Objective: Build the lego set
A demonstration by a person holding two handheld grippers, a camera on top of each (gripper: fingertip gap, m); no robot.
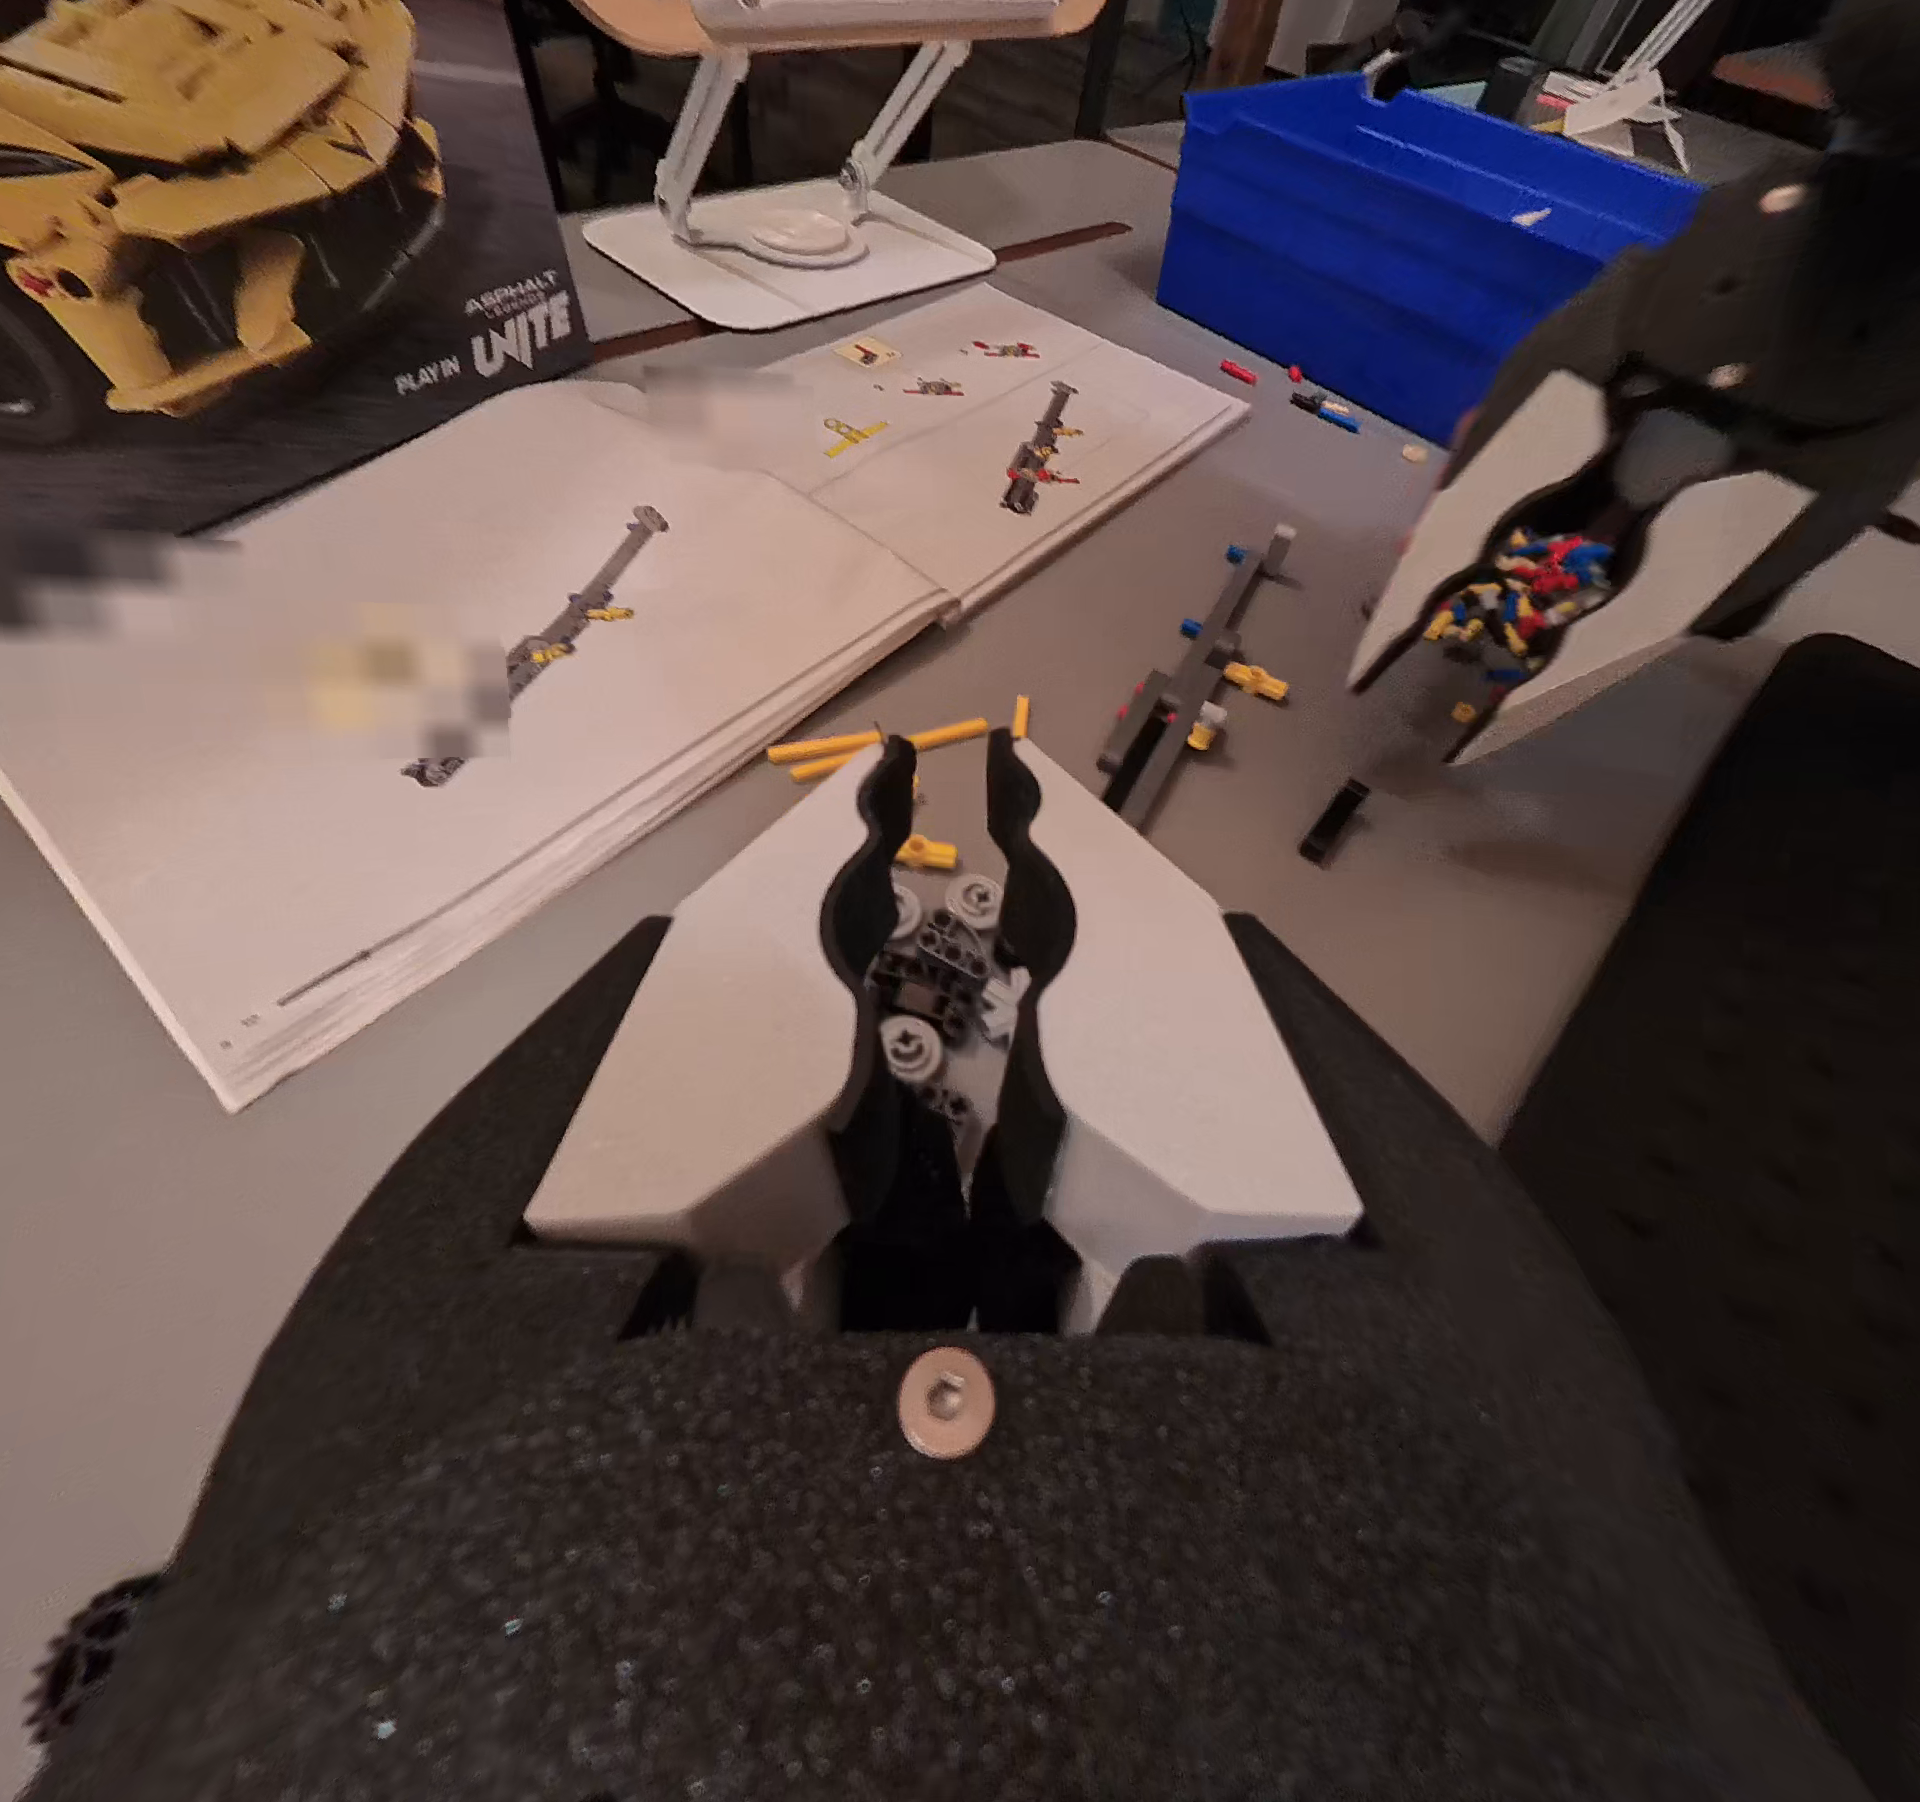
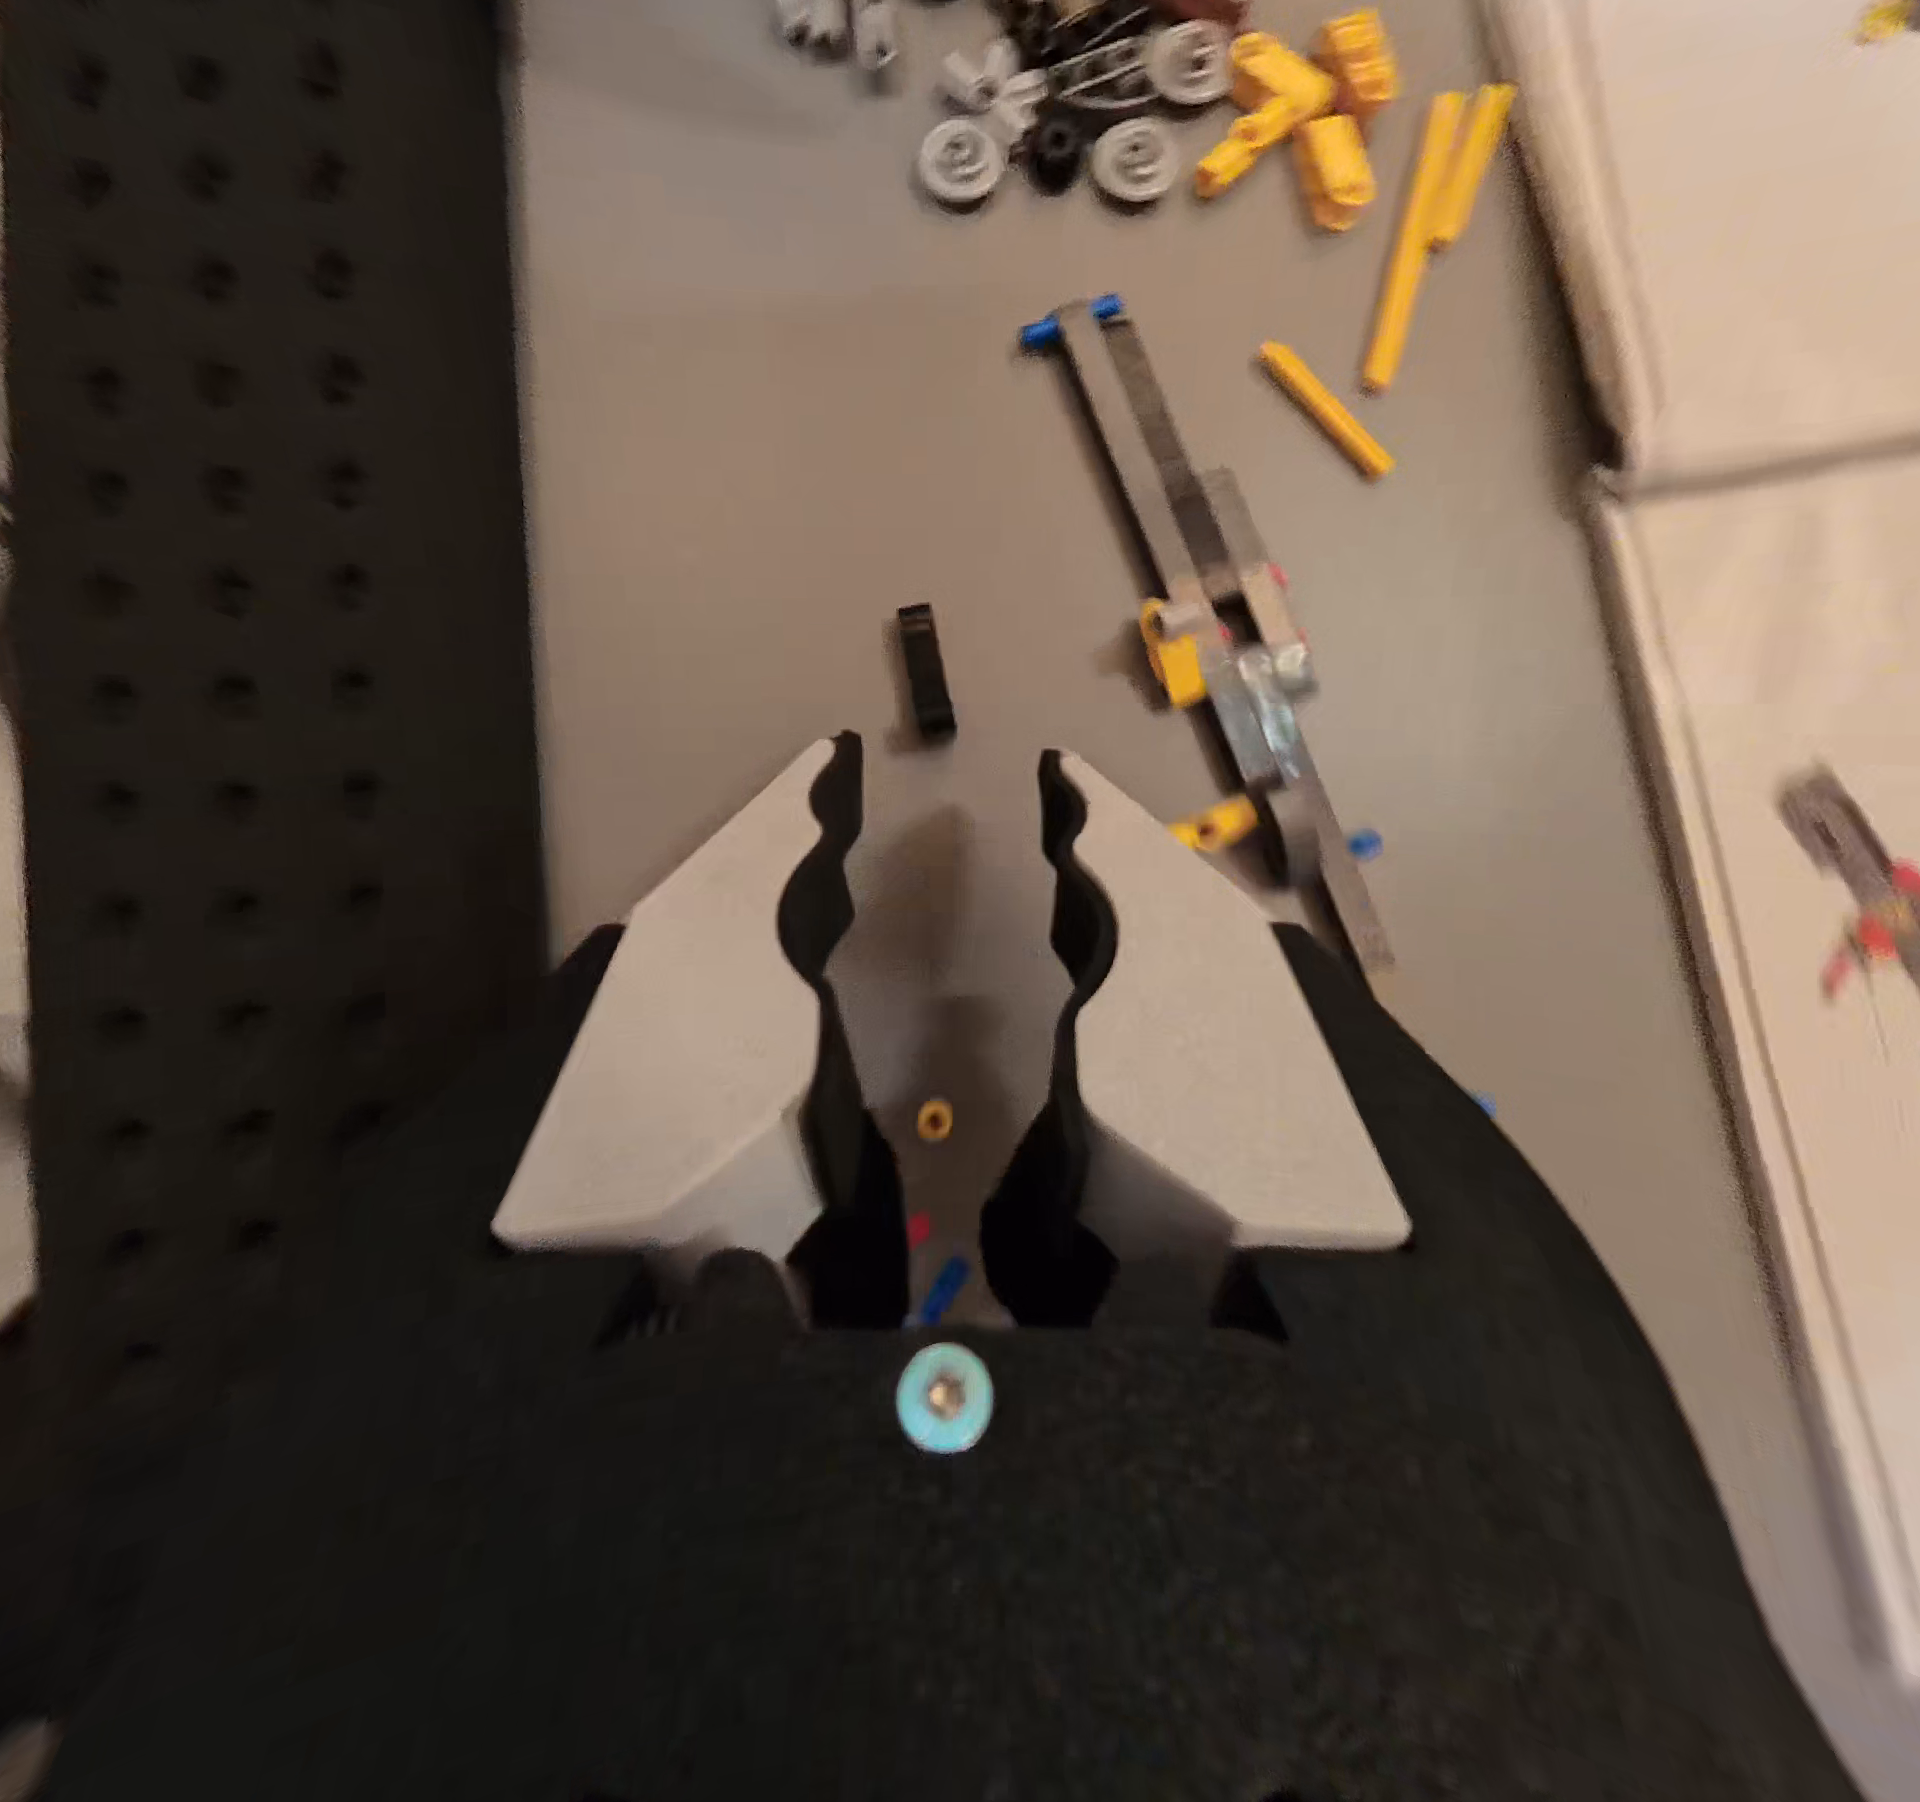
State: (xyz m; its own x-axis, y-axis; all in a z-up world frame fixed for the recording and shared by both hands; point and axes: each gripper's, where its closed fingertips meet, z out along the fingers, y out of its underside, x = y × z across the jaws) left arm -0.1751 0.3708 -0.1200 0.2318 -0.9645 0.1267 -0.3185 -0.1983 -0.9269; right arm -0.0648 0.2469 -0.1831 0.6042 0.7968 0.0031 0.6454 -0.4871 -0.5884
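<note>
On the grey counter (image 1: pixel 1403 973), the long dark-grey lego assembly (image 1: pixel 1195 682) lies just right of the open instruction booklet (image 1: pixel 540 672), with yellow axles (image 1: pixel 883 746) near its lower end. My left hand-held gripper (image 1: pixel 948 750) hovers over a heap of grey and black parts (image 1: pixel 940 963), jaws a bit apart, gripping nothing. Right hand-held gripper (image 2: pixel 951 750) is spread wider, also empty, tips near a small black piece (image 2: pixel 923 672). Blue bin (image 1: pixel 1382 246) sits at the back.
</note>
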